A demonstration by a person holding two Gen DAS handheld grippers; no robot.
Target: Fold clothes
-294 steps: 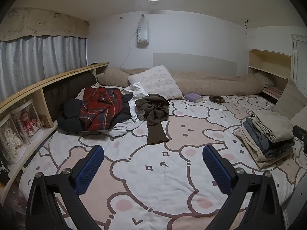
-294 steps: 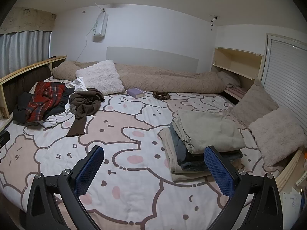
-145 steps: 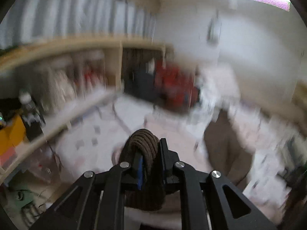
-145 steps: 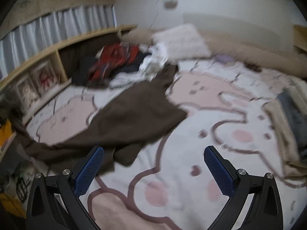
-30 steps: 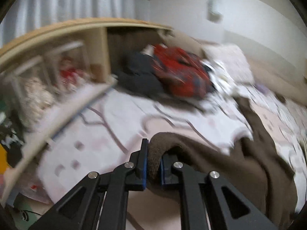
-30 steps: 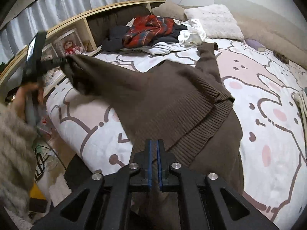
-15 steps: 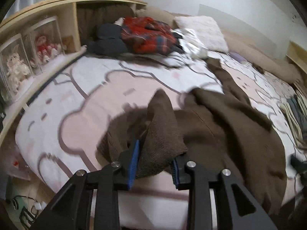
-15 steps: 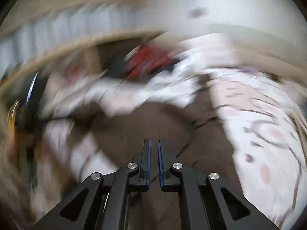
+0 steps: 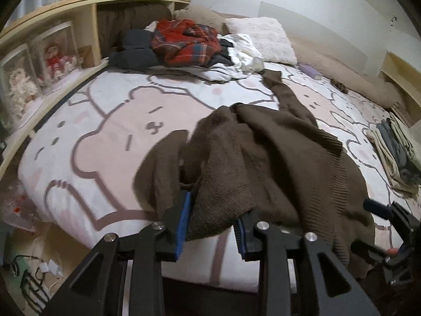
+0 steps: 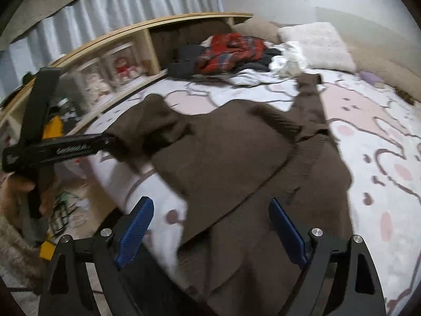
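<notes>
Brown knit: the sweater (image 9: 286, 152) lies spread on the bear-print sheet (image 9: 110, 121) near the bed's foot, one sleeve stretched toward the pillow (image 9: 263, 39). A second ago I had both ends lifted and pinched; now the body is down on the bed and my left gripper (image 9: 213, 221) has parted its jaws somewhat, with a bunched fold of sweater sitting loosely between the blue pads (image 9: 183, 218). I cannot tell whether the pads press it at all. My right gripper (image 10: 210, 229), clamped half a second ago, now stands wide open with the sweater's hem lying below the gap, touching neither pad.

From the right wrist view the left gripper (image 10: 110, 139) shows side-on, its tip buried in cloth, and the hand (image 10: 15, 189) holding it is cut off by the frame edge. From the left wrist view only the tip of the right gripper (image 9: 379, 209) shows, at the right edge. The shelf (image 9: 52, 39) dolls are blurred.

Counted: one brown sweater, one heap of unfolded clothes (image 9: 184, 42) with a red plaid piece on top, one folded stack (image 9: 394, 147) at far right, one white pillow, two grippers
</notes>
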